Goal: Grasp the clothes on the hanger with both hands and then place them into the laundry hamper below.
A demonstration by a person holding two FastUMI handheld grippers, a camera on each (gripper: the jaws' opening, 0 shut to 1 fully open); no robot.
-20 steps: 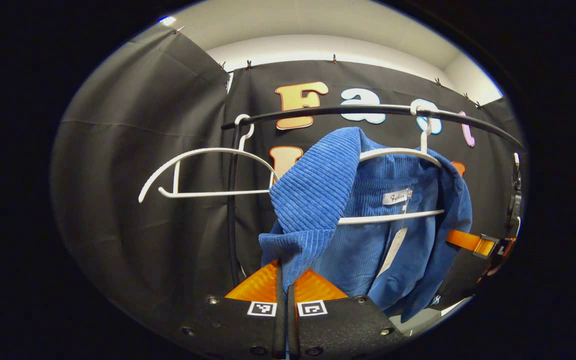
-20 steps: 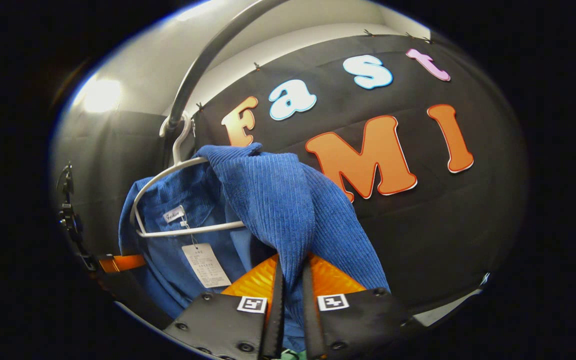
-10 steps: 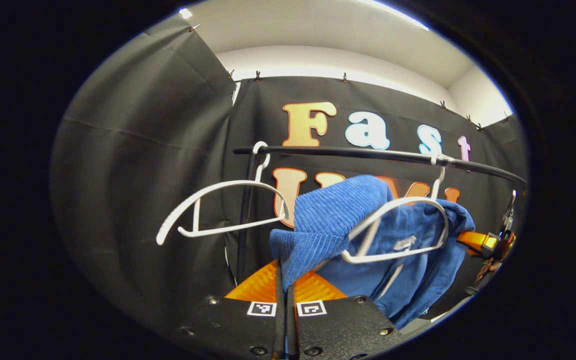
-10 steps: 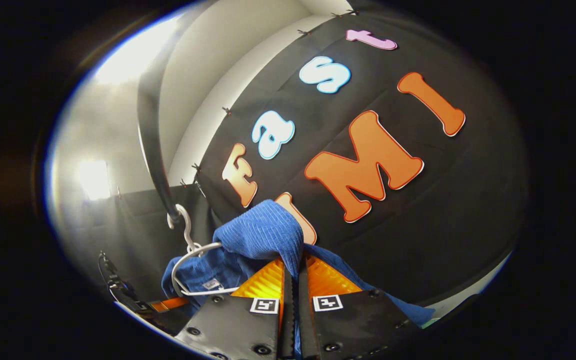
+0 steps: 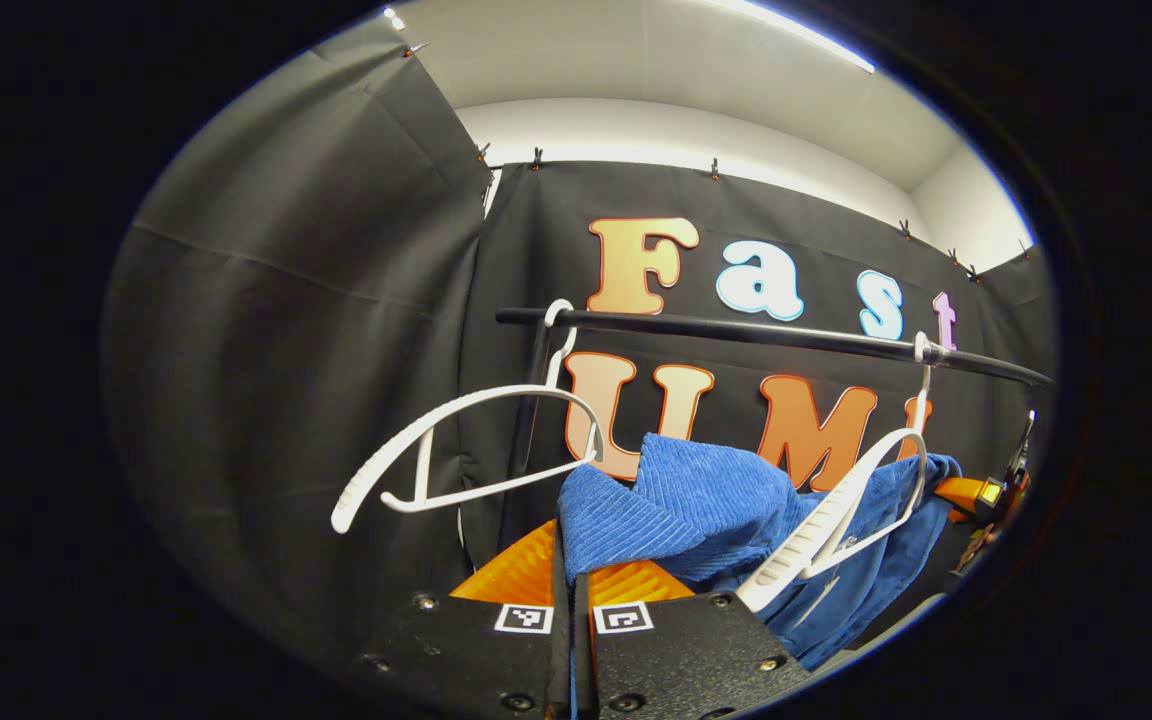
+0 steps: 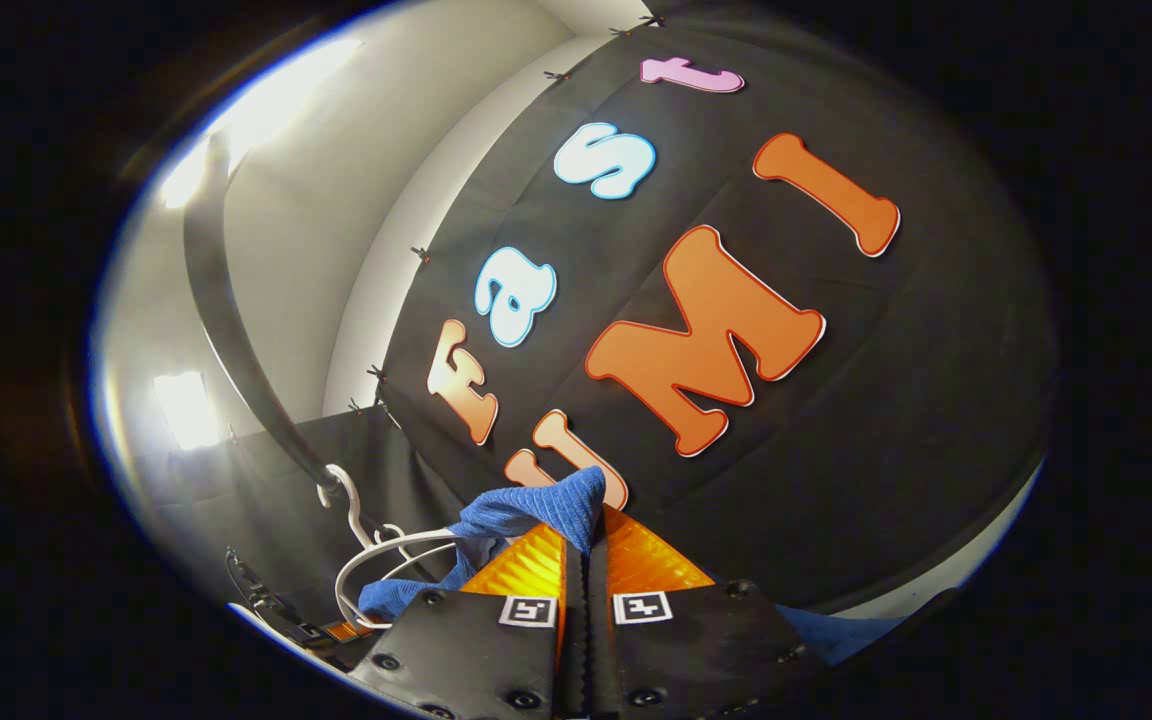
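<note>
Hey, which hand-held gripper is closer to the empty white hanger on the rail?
Left. The left hand-held gripper sits just below and beside the empty hanger; the right hand-held gripper is beyond the blue garment.

1. Left gripper (image 5: 568, 590): at 6 o'clock in the left gripper view, pointing toward 12 o'clock, fingers pressed together on a fold of the blue garment (image 5: 681, 505).
2. Right gripper (image 6: 581, 575): at 6 o'clock in the right gripper view, clamped on the same cloth. Also seen from the left gripper view at 4 o'clock, partly hidden.
</note>
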